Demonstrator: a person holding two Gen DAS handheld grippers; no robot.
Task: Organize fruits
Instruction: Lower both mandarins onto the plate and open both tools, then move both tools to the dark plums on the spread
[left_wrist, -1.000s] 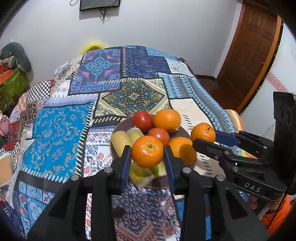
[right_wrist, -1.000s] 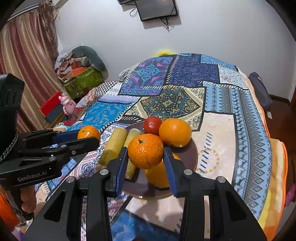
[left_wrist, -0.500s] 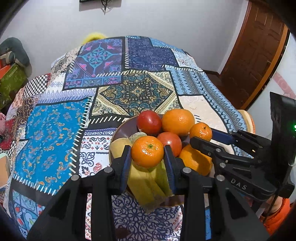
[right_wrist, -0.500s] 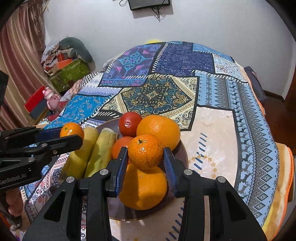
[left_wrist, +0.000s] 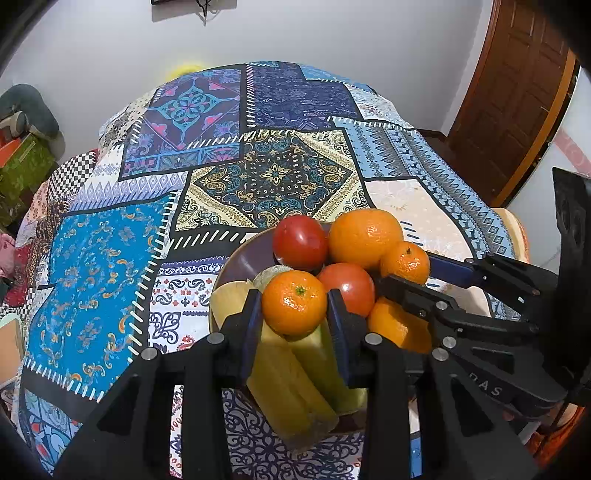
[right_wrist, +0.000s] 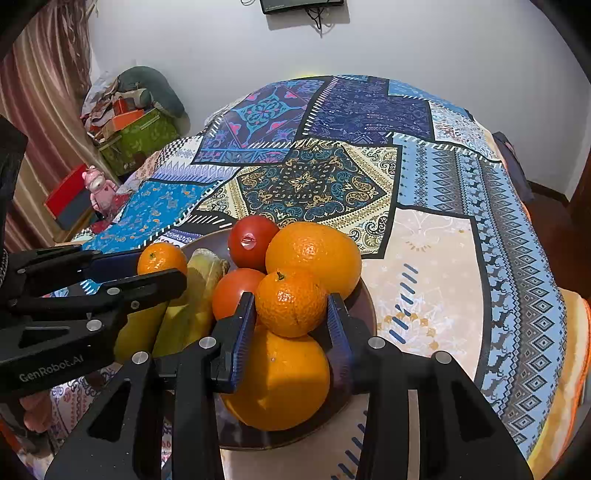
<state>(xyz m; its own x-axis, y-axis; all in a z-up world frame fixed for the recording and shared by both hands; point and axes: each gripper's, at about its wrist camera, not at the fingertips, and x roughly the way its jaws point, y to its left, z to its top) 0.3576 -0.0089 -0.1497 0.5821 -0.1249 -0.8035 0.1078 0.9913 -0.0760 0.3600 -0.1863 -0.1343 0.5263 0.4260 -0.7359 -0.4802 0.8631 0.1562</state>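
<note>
A dark round plate (left_wrist: 243, 258) (right_wrist: 354, 398) holds two big oranges (right_wrist: 314, 254), two tomatoes (left_wrist: 299, 242) and yellow-green bananas (left_wrist: 291, 384). My left gripper (left_wrist: 293, 314) is shut on a small mandarin (left_wrist: 294, 302) just above the bananas at the plate's near side; it also shows in the right wrist view (right_wrist: 161, 258). My right gripper (right_wrist: 291, 314) is shut on another small mandarin (right_wrist: 291, 302), held over the near big orange (right_wrist: 280, 380); this mandarin shows in the left wrist view (left_wrist: 405, 262).
The plate sits on a bed with a patchwork cover (left_wrist: 269, 177). Boxes and clutter (right_wrist: 129, 129) lie on the floor to the left, a pink toy (right_wrist: 96, 184) beside them. A brown door (left_wrist: 517, 92) stands at the right.
Both grippers have moved forward and down over the plate, each still holding its mandarin. The fruit pile looms larger in both views.
</note>
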